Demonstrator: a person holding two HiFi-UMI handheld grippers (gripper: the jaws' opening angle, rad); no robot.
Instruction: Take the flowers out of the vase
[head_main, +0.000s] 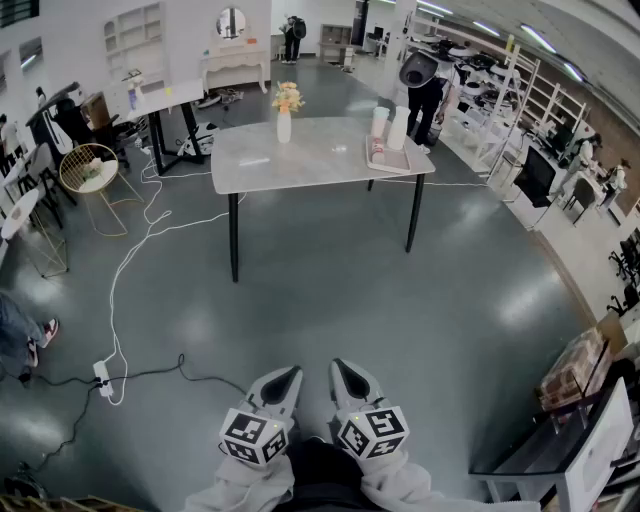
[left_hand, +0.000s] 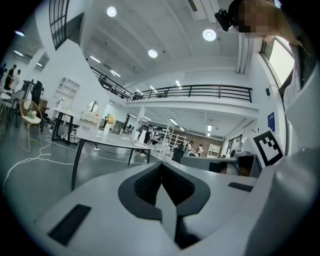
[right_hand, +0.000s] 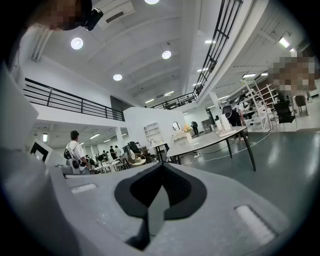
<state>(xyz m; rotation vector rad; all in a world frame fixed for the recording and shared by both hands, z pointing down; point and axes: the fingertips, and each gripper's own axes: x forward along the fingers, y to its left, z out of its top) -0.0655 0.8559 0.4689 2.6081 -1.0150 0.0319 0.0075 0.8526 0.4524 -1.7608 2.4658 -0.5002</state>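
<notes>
A white vase (head_main: 284, 126) with yellow and pink flowers (head_main: 288, 98) stands near the far left edge of a grey table (head_main: 300, 160) across the room. Both grippers are close to my body at the bottom of the head view, far from the table. The left gripper (head_main: 283, 381) is shut and holds nothing. Beside it the right gripper (head_main: 347, 375) is likewise shut and empty. In the left gripper view the shut left gripper (left_hand: 161, 167) points toward the table (left_hand: 100, 137) and flowers (left_hand: 110, 119). The right gripper (right_hand: 161, 167) faces the table (right_hand: 205, 141) and the flowers (right_hand: 187, 129).
A tray (head_main: 388, 158) with tall white cups sits on the table's right end. A person (head_main: 425, 85) stands behind it. White and black cables and a power strip (head_main: 102, 377) lie on the floor at left, near a gold wire chair (head_main: 88, 170). A black desk (head_main: 540, 450) and a box (head_main: 575, 365) stand at right.
</notes>
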